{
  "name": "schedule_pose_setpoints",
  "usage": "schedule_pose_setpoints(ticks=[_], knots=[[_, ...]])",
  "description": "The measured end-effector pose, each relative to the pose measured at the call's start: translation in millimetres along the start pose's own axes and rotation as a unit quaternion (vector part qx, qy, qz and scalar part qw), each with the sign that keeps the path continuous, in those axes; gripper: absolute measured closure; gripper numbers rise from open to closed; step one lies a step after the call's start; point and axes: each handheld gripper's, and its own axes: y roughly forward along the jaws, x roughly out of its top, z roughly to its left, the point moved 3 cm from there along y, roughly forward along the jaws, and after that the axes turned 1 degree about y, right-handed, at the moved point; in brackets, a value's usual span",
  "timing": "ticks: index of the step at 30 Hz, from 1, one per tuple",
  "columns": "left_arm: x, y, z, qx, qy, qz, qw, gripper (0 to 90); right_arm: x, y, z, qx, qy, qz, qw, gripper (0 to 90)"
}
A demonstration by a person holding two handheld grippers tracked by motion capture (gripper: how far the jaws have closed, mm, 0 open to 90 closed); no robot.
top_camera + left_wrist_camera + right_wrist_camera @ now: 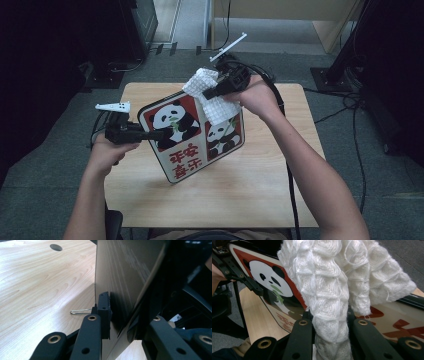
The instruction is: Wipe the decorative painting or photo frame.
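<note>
A rounded board (190, 145) printed with two pandas and red characters stands tilted on the wooden table (260, 180). My left gripper (160, 134) is shut on its left edge. In the left gripper view the jaws clamp the board's (120, 272) thin edge, one on each face, at the left gripper (120, 315). My right gripper (207, 94) is shut on a white waffle-weave cloth (215, 102) that lies against the board's upper right part. In the right gripper view the cloth (329, 290) bulges up between the right gripper's (330, 320) jaws, above the panda board (269, 277), with the left gripper (259, 291) farther off.
A thin metal wire (80, 311) sticks out at the board's foot on the tabletop (37, 285), which has a round hole (56, 247) farther back. Cables (350, 115) trail over the grey floor at the right. Dark equipment (135, 20) stands behind the table.
</note>
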Motion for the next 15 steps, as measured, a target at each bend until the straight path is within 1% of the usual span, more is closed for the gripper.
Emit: schedule_pose_setpoints(ticks=[3, 6, 8, 12, 15], knots=[[-0.1, -0.1, 0.1, 0.000, 0.001, 0.000, 1.0000, 75.7, -1.2, 3.0, -0.1, 0.002, 0.005, -0.002, 1.0000, 77.8], [-0.1, -0.1, 0.3, 0.000, 0.001, -0.001, 1.0000, 75.7, -2.9, 5.2, 0.8, 0.001, 0.000, -0.001, 1.0000, 77.7], [-0.3, -0.1, 0.8, 0.000, 0.000, -0.001, 1.0000, 75.7, -4.3, 7.1, 0.6, 0.003, -0.001, -0.003, 1.0000, 77.7], [-0.2, -0.1, 0.8, 0.000, 0.000, -0.001, 1.0000, 75.7, -9.1, 12.4, -0.2, 0.012, 0.004, -0.007, 0.9999, 77.7], [-0.2, -0.1, 0.7, 0.000, 0.001, -0.001, 1.0000, 75.7, -13.0, 15.7, 0.2, 0.012, 0.002, -0.006, 0.9999, 77.7]])
